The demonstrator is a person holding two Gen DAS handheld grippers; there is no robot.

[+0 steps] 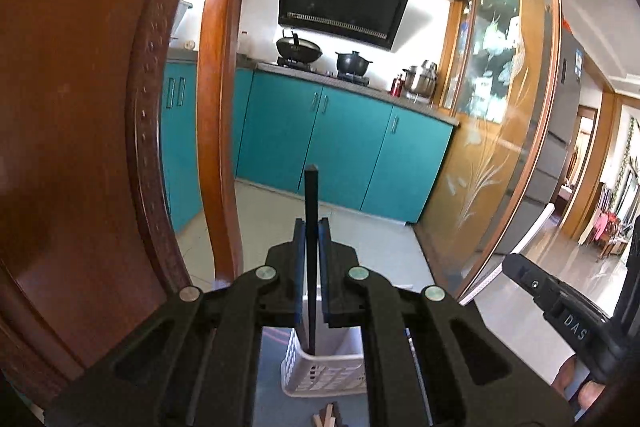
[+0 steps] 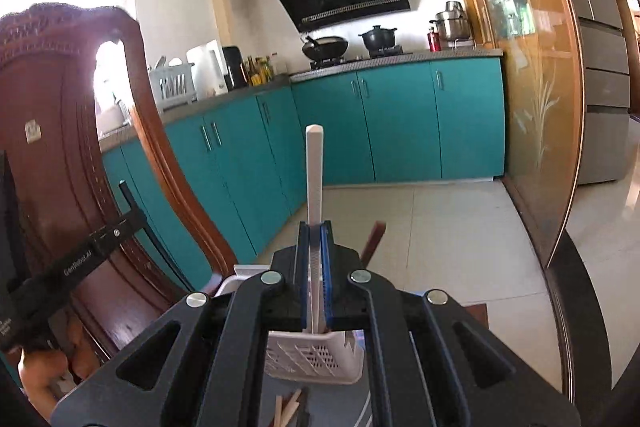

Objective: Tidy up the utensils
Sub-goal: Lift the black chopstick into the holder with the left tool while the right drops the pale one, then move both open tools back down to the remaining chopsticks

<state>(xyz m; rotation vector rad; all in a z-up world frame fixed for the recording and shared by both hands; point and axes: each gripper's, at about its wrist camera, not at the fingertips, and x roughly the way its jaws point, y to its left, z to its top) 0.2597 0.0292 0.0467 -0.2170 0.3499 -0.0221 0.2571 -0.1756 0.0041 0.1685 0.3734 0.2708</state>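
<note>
Gripping upright chopsticks over white slotted basket: left gripper w/ black chopstick, right gripper w/ white chopstick.

Wooden chair back blocks left; basket stands below.

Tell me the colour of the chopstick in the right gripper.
White chopstick, clearest in the right wrist view.
</note>
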